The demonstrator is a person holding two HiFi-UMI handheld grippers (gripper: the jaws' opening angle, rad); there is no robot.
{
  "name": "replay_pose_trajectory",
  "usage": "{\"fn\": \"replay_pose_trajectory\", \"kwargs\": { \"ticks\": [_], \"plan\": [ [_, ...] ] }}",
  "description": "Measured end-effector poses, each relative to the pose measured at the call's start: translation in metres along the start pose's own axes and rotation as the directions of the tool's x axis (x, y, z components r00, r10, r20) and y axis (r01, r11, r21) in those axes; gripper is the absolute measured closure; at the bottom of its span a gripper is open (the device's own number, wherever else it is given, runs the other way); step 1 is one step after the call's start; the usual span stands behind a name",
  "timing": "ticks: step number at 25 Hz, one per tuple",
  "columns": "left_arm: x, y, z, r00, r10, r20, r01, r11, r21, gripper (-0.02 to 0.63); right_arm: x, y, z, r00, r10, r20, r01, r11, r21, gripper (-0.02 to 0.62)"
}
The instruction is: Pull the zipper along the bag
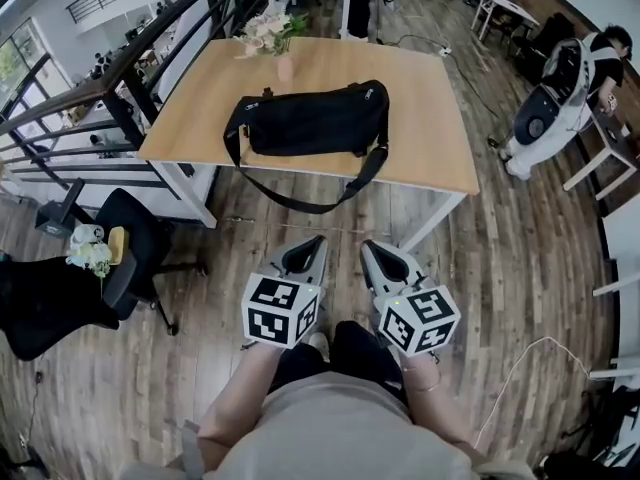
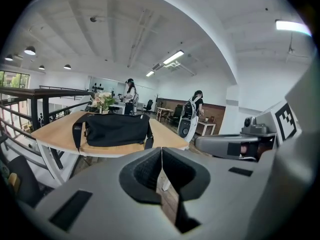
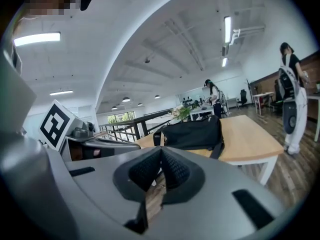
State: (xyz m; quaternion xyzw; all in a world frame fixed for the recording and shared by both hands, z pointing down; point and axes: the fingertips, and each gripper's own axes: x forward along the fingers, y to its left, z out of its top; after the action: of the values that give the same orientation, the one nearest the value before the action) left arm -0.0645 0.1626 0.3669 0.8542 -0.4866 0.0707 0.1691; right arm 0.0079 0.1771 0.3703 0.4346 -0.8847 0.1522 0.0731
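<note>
A black duffel bag (image 1: 312, 120) lies on a wooden table (image 1: 430, 138), its shoulder strap (image 1: 320, 200) hanging over the near edge. In the gripper views the bag (image 2: 116, 130) (image 3: 192, 133) shows ahead, well beyond the jaws. My left gripper (image 1: 318, 240) and right gripper (image 1: 368, 244) are held side by side over the wooden floor, short of the table. Both are shut with nothing between the jaws. From the left gripper view (image 2: 161, 150) and the right gripper view (image 3: 161, 150) the pads meet tip to tip. The bag's zipper pull is too small to make out.
A vase of flowers (image 1: 270, 36) stands at the table's far side. A black railing (image 1: 120, 78) runs along the left, with office chairs (image 1: 110, 268) beside it. A person with a backpack (image 1: 570, 88) stands to the right near other desks. A cable (image 1: 520, 368) lies on the floor.
</note>
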Motion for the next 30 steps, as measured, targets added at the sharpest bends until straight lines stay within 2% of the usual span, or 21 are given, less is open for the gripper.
{"fn": "replay_pose_trajectory", "kwargs": {
  "ticks": [6,15,21,27,30],
  "plan": [
    [0.015,0.023,0.004,1.000,0.017,-0.016,-0.017,1.000,-0.019,0.589,0.028,-0.008,0.012,1.000,0.025,-0.009,-0.025,1.000,-0.012,0.592],
    [0.065,0.059,0.024,0.998,0.057,0.003,-0.057,0.998,-0.035,0.589,0.089,-0.049,0.038,0.998,0.064,-0.004,-0.064,0.997,-0.040,0.592],
    [0.122,0.085,0.055,0.996,0.077,0.038,-0.076,0.997,-0.031,0.589,0.137,-0.102,0.068,0.998,0.070,0.010,-0.069,0.996,-0.051,0.592],
    [0.181,0.105,0.091,0.992,0.119,0.051,-0.117,0.992,-0.036,0.589,0.198,-0.135,0.103,0.985,0.171,0.000,-0.171,0.983,-0.074,0.592],
    [0.213,0.114,0.108,0.989,0.132,0.063,-0.130,0.991,-0.034,0.589,0.221,-0.157,0.114,0.981,0.192,-0.001,-0.191,0.978,-0.079,0.592]
  ]
}}
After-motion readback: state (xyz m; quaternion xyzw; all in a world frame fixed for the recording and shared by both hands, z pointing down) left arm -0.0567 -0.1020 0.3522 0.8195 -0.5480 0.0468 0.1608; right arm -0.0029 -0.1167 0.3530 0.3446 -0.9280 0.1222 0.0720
